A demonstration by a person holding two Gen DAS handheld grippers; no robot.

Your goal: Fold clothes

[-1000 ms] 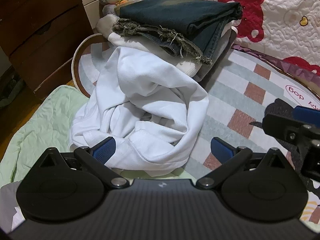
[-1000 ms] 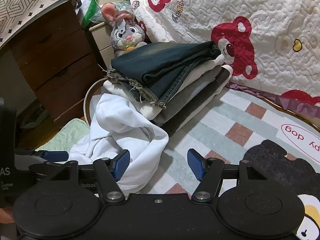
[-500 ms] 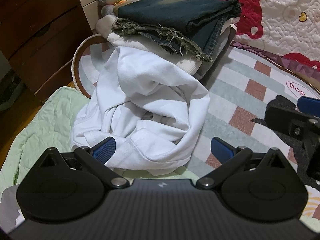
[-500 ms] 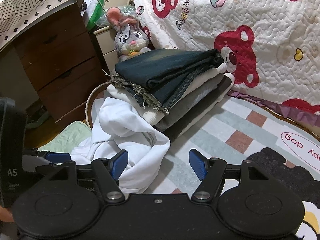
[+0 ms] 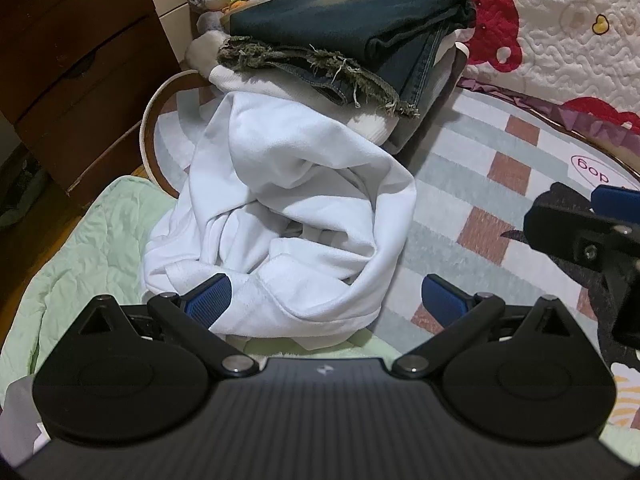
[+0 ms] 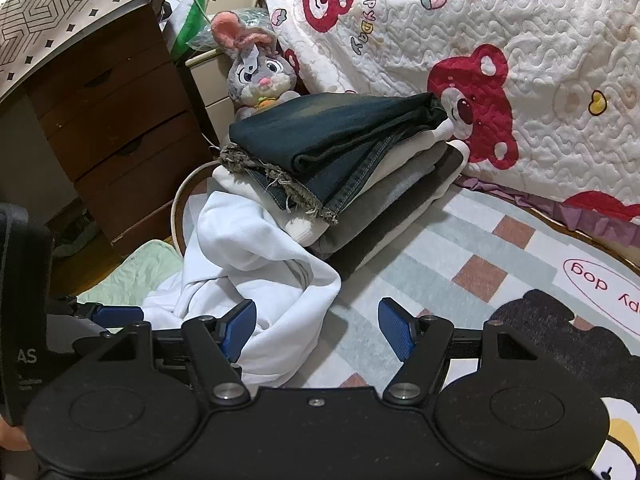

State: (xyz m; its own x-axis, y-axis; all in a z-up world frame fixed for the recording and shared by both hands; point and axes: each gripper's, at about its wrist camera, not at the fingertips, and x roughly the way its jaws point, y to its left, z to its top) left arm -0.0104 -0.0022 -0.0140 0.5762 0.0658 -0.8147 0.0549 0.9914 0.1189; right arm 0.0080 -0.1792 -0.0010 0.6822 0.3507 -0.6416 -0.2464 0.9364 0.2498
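A cream quilted bedspread printed with red bears [image 6: 500, 52] hung along the far right, and a checked pastel rug with a black dog figure [image 6: 452, 256] covered the floor below it. A dark brown wooden chest of drawers [image 6: 116, 128] stood at the far left. On the rug's far end sat a pile of folded clothes topped by dark frayed-hem jeans [image 6: 340, 140], with a grey plush rabbit [image 6: 258, 76] just behind it. The crumpled white sweatshirt [image 5: 288, 216] lay unfolded against the near side of that pile, partly on the rug and partly on a pale green quilted mat [image 5: 84, 248] to the left. The left gripper [image 5: 326, 300] hovered at the sweatshirt's near edge, fingers spread wide and holding nothing, the left blue pad [image 5: 208, 300] over the white cloth. The right gripper [image 6: 318, 330] hung near the sweatshirt's right side, fingers likewise wide apart and empty.
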